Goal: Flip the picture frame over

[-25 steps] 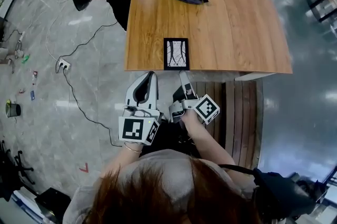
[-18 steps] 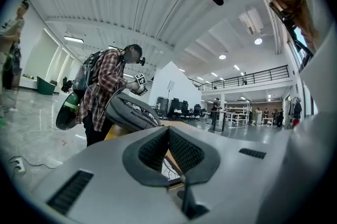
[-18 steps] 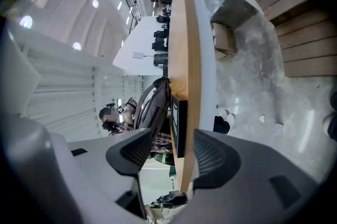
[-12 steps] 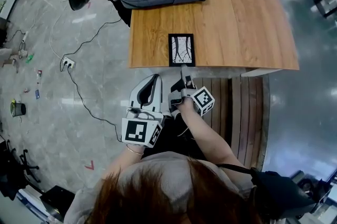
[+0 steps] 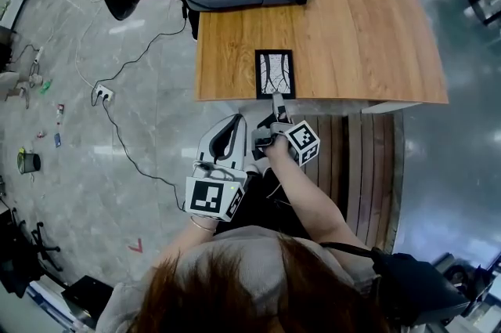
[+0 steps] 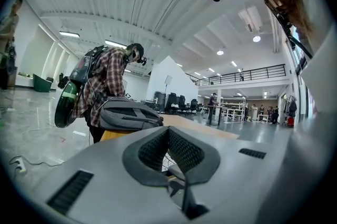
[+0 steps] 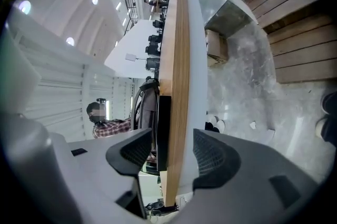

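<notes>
Head view: the picture frame [image 5: 275, 74] lies flat at the tabletop's [image 5: 352, 26] near edge. Your right gripper [image 5: 275, 99] is at that edge; your left gripper [image 5: 235, 120] hangs short of it.
Left gripper view: fingers [image 6: 150, 152] together, empty.
Right gripper view: fingers [image 7: 131, 152] wide, just been opening, straddling frame and tabletop edge without pressing.

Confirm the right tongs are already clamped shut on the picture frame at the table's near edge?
No. The right tongs are open, having just been opening; their jaws straddle the picture frame and table edge without pressing, per the right gripper view.
</notes>
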`<action>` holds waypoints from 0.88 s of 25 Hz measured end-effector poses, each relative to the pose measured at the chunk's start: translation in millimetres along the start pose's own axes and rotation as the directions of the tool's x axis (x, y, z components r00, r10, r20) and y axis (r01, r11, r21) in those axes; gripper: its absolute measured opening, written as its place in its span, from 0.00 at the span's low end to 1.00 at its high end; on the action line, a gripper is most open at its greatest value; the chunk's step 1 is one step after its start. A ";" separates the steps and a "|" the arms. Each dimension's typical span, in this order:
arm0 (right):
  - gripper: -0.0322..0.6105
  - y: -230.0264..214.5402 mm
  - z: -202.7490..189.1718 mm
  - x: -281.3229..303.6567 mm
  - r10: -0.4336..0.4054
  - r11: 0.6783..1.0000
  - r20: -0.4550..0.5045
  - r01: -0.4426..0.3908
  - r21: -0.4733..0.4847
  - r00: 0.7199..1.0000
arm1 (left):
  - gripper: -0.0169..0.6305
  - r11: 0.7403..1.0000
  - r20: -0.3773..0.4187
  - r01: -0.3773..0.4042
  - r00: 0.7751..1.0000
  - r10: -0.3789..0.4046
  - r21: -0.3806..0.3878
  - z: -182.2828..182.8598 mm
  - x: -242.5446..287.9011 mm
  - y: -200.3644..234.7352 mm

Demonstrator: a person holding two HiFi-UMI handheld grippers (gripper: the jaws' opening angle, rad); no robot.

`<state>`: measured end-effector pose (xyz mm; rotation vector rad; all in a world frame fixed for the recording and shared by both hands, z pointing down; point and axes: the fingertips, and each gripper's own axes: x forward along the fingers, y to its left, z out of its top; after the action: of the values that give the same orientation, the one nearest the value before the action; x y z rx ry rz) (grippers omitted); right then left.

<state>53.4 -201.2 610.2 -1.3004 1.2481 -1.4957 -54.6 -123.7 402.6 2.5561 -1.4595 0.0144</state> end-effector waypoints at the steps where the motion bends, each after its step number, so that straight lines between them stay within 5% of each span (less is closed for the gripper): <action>1: 0.41 0.0 0.0 1.1 -0.001 1.000 0.001 0.001 0.005 1.000 | 0.04 1.000 -0.001 0.001 1.000 -0.001 0.000 -0.1 0.2 0.2; 22: 0.40 -6.8 -0.3 10.8 0.062 0.996 0.004 -0.062 0.069 0.998 | 0.04 1.000 -0.007 0.012 1.000 -0.012 -0.001 -1.5 4.5 5.1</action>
<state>51.5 -210.1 619.2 -1.2071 1.2146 -1.4800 -56.5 -129.9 405.4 2.5613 -1.4410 0.0214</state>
